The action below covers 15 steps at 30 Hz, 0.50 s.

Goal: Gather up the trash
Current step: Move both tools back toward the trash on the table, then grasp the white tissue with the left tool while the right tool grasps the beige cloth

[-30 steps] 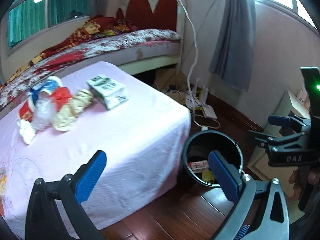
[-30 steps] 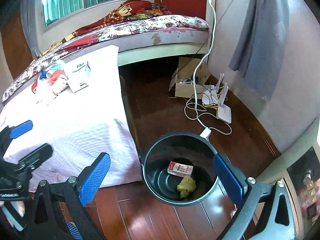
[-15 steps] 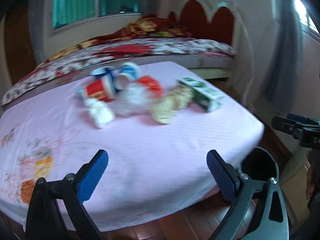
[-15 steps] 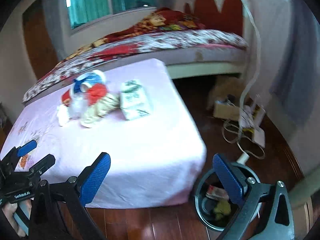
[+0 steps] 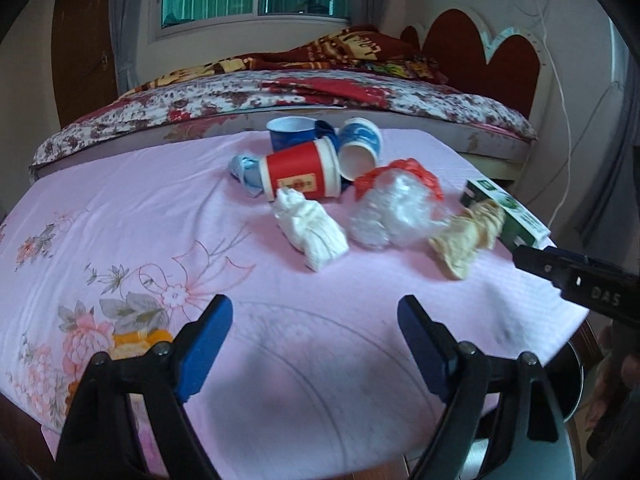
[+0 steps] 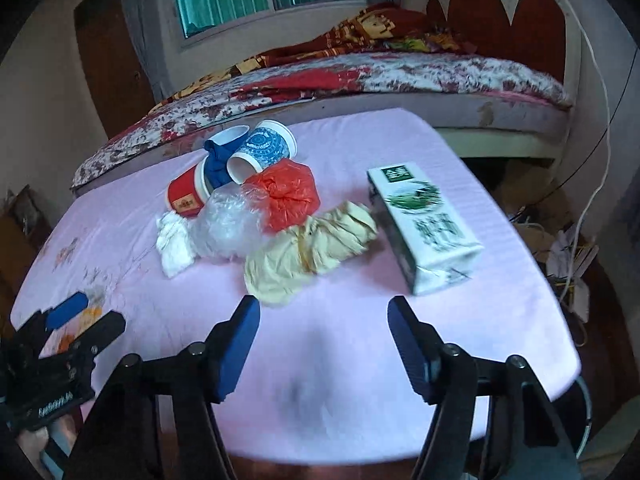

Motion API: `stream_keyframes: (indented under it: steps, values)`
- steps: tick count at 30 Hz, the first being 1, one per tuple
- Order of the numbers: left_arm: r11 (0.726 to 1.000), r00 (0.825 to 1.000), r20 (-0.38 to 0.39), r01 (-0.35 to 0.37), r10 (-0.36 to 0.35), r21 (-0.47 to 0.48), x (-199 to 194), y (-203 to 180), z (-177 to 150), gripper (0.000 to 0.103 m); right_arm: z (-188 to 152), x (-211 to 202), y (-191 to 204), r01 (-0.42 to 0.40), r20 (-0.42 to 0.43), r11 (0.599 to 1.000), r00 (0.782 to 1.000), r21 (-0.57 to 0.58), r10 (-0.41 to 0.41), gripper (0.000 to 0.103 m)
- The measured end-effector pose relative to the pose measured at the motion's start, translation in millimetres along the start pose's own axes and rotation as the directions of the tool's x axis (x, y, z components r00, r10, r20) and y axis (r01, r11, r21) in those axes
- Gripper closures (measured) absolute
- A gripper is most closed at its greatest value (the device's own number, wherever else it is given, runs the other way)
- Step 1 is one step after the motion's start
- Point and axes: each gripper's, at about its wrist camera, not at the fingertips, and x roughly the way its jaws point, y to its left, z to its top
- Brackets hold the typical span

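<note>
A heap of trash lies on the pink-covered table (image 5: 120, 216): a red paper cup (image 5: 302, 174), blue cups (image 5: 358, 144), a white tissue wad (image 5: 312, 232), a clear plastic bag (image 5: 396, 212) with a red bag (image 6: 286, 194), a beige crumpled bag (image 6: 312, 248) and a green-white carton (image 6: 426, 226). My left gripper (image 5: 314, 344) is open and empty, above the table's near edge, short of the tissue. My right gripper (image 6: 324, 344) is open and empty, just short of the beige bag. The bin's rim (image 5: 576, 376) peeks out at the lower right.
A bed (image 5: 320, 92) with a patterned quilt and red headboard stands behind the table. Cables and cardboard (image 6: 568, 240) lie on the wooden floor to the right of the table. A wooden door (image 5: 80, 40) is at the back left.
Both grippers swung left from over the black bin to face the trash heap on the table. The bin has dropped almost out of view. Both stay open and empty.
</note>
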Motion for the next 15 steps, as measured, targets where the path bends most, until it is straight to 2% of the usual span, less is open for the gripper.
stream_keyframes:
  steps: [9,15]
  values:
    - [1.0,0.999,-0.042,0.006,-0.007,-0.024,41.7,11.4,15.7,0.026,25.6,65.8,10.7,0.008,-0.079,1.0,0.997,-0.003,-0.008,0.046]
    - [0.999,0.996,-0.088,0.01,-0.013,-0.031,72.5,9.9,34.1,0.029,42.4,89.3,17.8,-0.005,-0.086,0.999,0.996,-0.039,0.001,0.049]
